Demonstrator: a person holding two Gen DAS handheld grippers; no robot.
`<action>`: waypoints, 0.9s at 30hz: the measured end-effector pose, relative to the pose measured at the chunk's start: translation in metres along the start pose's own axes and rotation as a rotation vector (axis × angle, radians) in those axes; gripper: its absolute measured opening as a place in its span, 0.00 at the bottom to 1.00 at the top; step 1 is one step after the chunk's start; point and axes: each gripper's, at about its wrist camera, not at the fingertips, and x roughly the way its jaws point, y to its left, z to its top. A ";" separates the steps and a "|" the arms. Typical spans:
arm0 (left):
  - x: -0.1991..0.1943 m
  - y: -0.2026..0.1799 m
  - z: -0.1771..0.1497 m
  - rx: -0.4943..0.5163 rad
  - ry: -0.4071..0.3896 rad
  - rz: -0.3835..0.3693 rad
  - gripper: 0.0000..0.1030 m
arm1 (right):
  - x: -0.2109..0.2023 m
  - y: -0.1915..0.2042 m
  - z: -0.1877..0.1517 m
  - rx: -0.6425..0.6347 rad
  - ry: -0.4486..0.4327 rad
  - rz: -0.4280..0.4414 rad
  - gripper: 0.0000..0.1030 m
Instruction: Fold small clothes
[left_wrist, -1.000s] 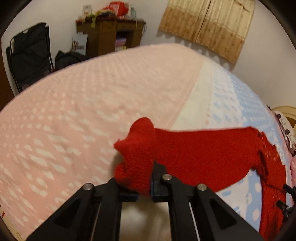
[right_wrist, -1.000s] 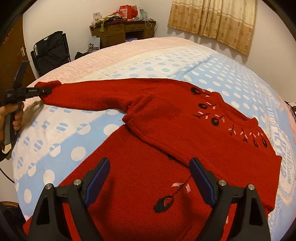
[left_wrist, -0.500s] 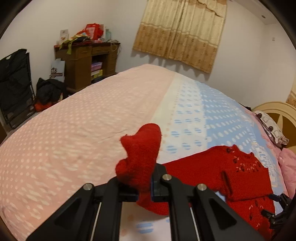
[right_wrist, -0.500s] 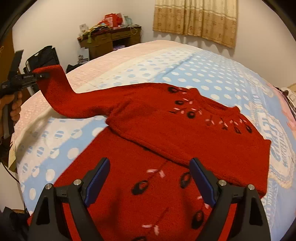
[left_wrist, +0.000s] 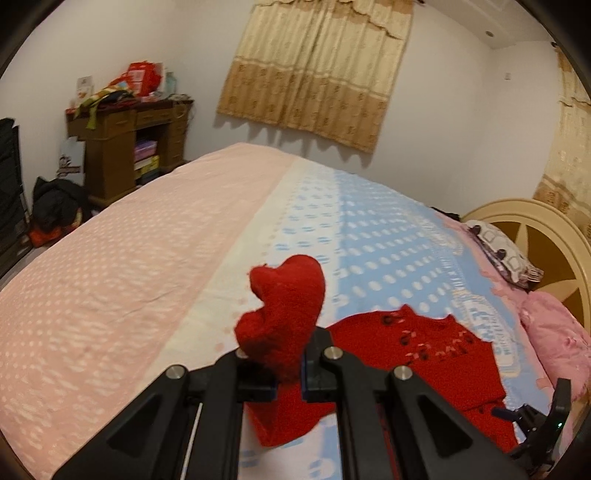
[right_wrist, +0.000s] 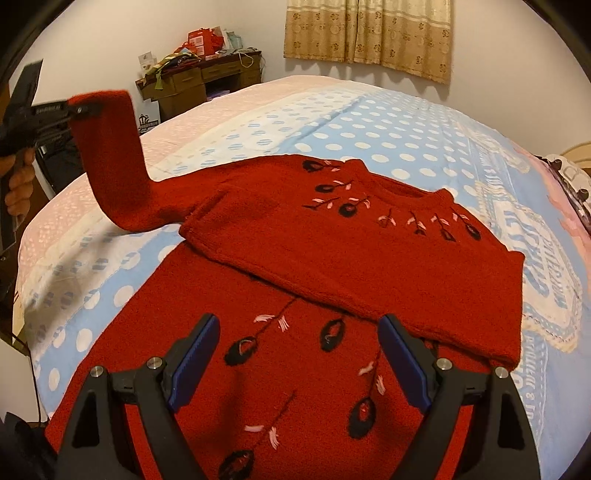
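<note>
Red sweater (right_wrist: 332, 258) lies on bed (right_wrist: 388, 122). Left tool (left_wrist: 288, 384) pinches sleeve cuff (left_wrist: 284, 317), lifted at 10 o'clock. Right tool (right_wrist: 295, 354) spread wide, holds nothing, over hem. Risk: thick knit slips out, sleeve flops crooked.

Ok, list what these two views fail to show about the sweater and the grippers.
- Sweater hem: cut off by the bottom edge of the right wrist view, behind the open right gripper.
- Sleeve cuff: the part pinched inside the left gripper is hidden by its pads in the left wrist view.
- Other sleeve: folded across the chest, its cuff cannot be made out in either view.
- Bedspread lettering: too warped to read in the right wrist view.
</note>
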 end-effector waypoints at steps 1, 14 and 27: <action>0.001 -0.006 0.002 0.006 -0.003 -0.010 0.08 | -0.001 -0.001 -0.001 0.002 0.000 -0.002 0.85; 0.006 -0.058 0.015 0.051 -0.024 -0.081 0.08 | -0.014 -0.015 -0.025 0.023 0.017 -0.010 0.85; 0.001 -0.150 0.032 0.163 -0.085 -0.218 0.08 | -0.033 -0.033 -0.048 0.098 -0.004 -0.018 0.85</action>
